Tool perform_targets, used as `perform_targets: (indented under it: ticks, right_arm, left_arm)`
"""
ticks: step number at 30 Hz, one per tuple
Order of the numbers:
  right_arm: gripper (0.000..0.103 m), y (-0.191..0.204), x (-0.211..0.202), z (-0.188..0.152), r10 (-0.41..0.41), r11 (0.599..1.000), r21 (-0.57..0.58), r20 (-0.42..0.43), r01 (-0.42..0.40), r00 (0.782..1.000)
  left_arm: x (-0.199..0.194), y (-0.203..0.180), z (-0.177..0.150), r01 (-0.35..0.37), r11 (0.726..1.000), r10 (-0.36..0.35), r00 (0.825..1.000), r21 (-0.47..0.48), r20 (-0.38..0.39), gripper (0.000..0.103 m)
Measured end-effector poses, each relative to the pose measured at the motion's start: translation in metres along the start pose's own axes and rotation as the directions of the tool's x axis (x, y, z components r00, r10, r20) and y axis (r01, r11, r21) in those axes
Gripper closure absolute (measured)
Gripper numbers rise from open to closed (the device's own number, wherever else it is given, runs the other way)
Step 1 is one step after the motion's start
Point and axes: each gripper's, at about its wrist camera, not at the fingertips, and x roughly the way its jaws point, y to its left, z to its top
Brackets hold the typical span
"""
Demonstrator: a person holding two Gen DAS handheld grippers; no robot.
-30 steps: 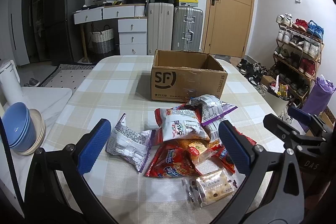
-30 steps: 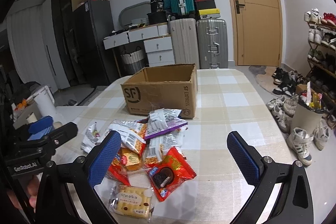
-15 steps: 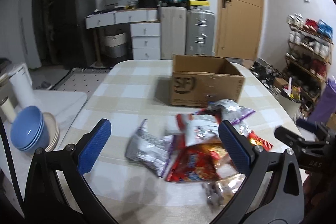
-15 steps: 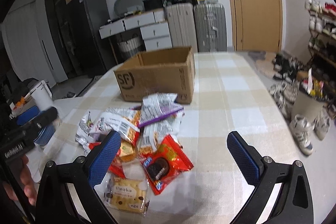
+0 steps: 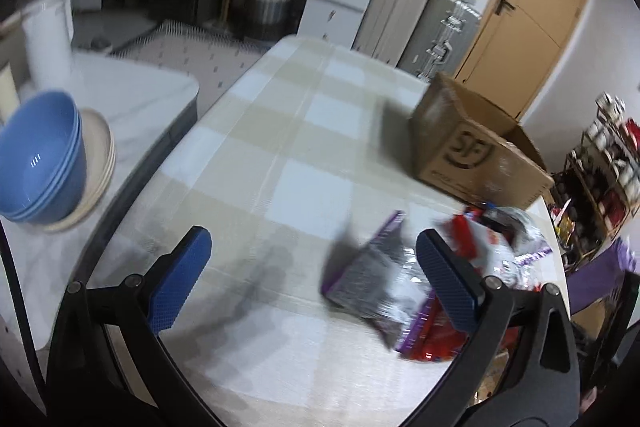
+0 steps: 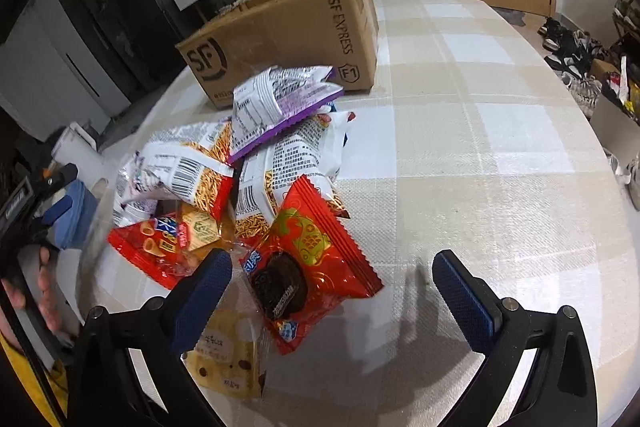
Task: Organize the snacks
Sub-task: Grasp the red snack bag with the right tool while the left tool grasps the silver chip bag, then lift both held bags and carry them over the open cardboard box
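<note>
A woven, beige-and-white checked tablecloth (image 6: 472, 155) covers the rounded table and fills most of both views. At its far side stands an open brown corrugated cardboard box (image 6: 288, 35), printed with an SF logo on one face and SF EXPRESS on the other; it sits upright with its flaps raised. Just near of the box lies the heap of snack packets (image 6: 256, 179), overlapping one another: crinkled foil-and-plastic pouches with serrated ends. A white packet with a purple edge (image 6: 280, 103) lies on top nearest the box, almost touching it, and a red packet showing a dark round biscuit (image 6: 312, 263) lies at the near edge, with a flat yellow wrapped cake (image 6: 228, 359) below it. The right gripper (image 6: 332, 291) hovers over this near edge with its blue textured pads wide apart and nothing between them; the red packet shows in the gap. The left gripper (image 5: 316, 275), also spread wide and empty, hangs over bare cloth to the left of the heap, its right pad overlapping a blurred grey-and-purple packet (image 5: 372, 283). Only the blurred left wrist view shows the smooth stacked blue bowls (image 5: 40, 155) on a side surface to the left; only the right wrist view shows print on the packets.
</note>
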Motion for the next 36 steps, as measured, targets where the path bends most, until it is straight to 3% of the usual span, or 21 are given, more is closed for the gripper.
perform_targets:
  ticks: [5,9,12,16,21,23,36]
  right_arm:
    - [0.013,0.008,0.016,0.002,-0.025,0.999,-0.048,-0.041,0.023,0.999]
    - [0.024,0.010,0.019,0.002,-0.014,0.997,-0.080,-0.036,0.011,0.999]
    - [0.047,0.011,0.018,0.002,0.040,0.995,-0.093,-0.041,-0.044,0.998]
    - [0.065,0.015,0.015,-0.001,0.091,0.990,-0.100,-0.050,-0.095,0.995]
    - [0.072,0.018,0.007,-0.005,0.123,0.987,-0.099,-0.048,-0.127,0.991]
    - [0.076,0.017,0.005,-0.005,0.144,0.985,-0.088,-0.050,-0.148,0.988]
    - [0.079,0.012,-0.010,-0.010,0.188,0.979,-0.069,-0.024,-0.190,0.982]
  left_arm:
    - [0.026,0.007,0.001,0.055,0.998,-0.056,0.995,-0.008,-0.080,0.001]
    - [0.038,-0.022,-0.009,0.087,0.991,-0.074,0.990,0.104,-0.122,0.001]
    - [0.048,-0.045,-0.018,0.100,0.977,-0.069,0.984,0.186,-0.166,0.002]
    - [0.059,-0.061,-0.029,0.132,0.964,-0.082,0.973,0.230,-0.215,0.005]
    - [0.073,-0.071,-0.037,0.150,0.954,-0.083,0.964,0.260,-0.254,0.017]
    - [0.074,-0.075,-0.039,0.156,0.950,-0.085,0.963,0.269,-0.256,0.028]
    - [0.062,-0.087,-0.046,0.166,0.922,-0.090,0.971,0.349,-0.223,0.064]
